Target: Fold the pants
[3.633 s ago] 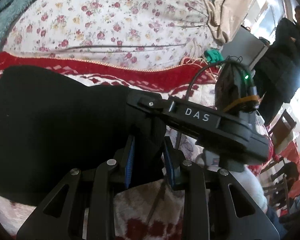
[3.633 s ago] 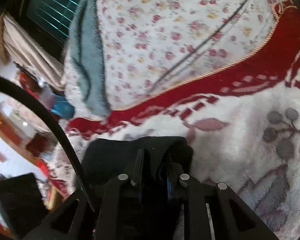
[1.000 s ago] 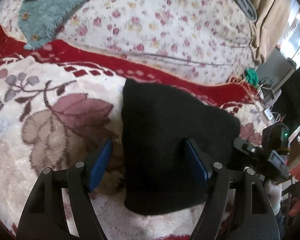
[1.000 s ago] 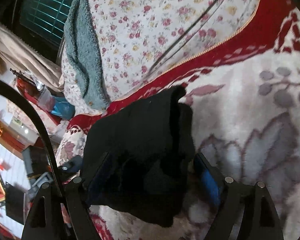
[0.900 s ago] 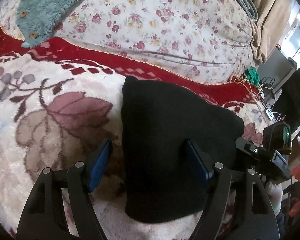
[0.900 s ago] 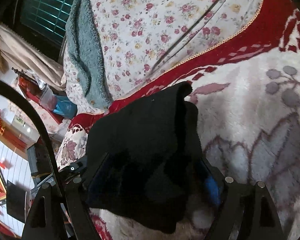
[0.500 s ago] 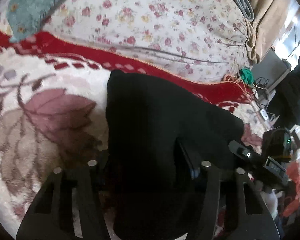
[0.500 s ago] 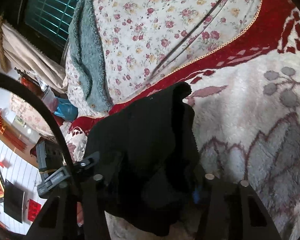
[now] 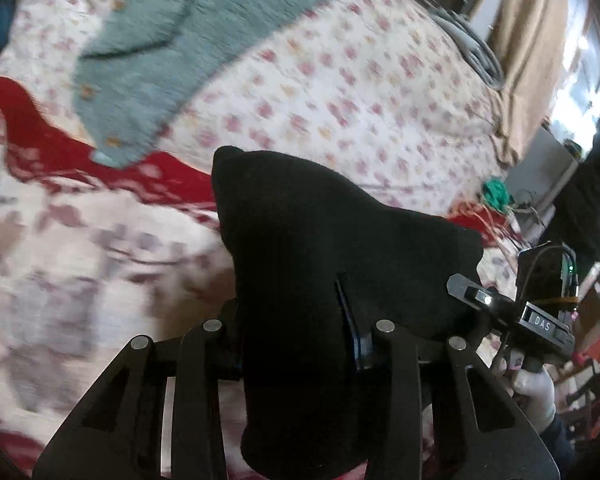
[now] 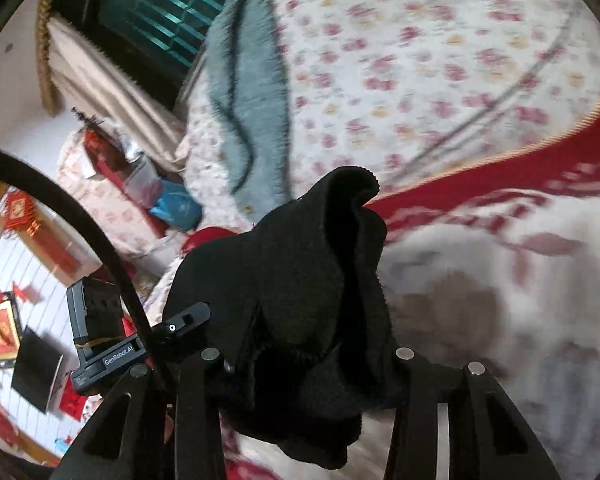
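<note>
The black pants [image 9: 324, 248] are folded into a thick bundle and held up off the bed. My left gripper [image 9: 296, 320] is shut on one end of the bundle, its fingers buried in the cloth. My right gripper [image 10: 312, 344] is shut on the other end, where the pants [image 10: 312, 264] bunch up between the fingers. The right gripper also shows in the left wrist view [image 9: 540, 312], and the left gripper shows in the right wrist view [image 10: 112, 340].
Below lies a white plush blanket with red border [image 9: 80, 240]. Behind it are a floral quilt [image 9: 340, 92] and a teal fleece garment [image 9: 172, 40]. A beige curtain [image 9: 540, 32] hangs at the right. A person in dark clothes [image 9: 596, 184] stands at the far right.
Both grippers were open around the folded pants lying on the blanket. They have closed on the bundle and lifted it off the bed; the views are blurred by motion.
</note>
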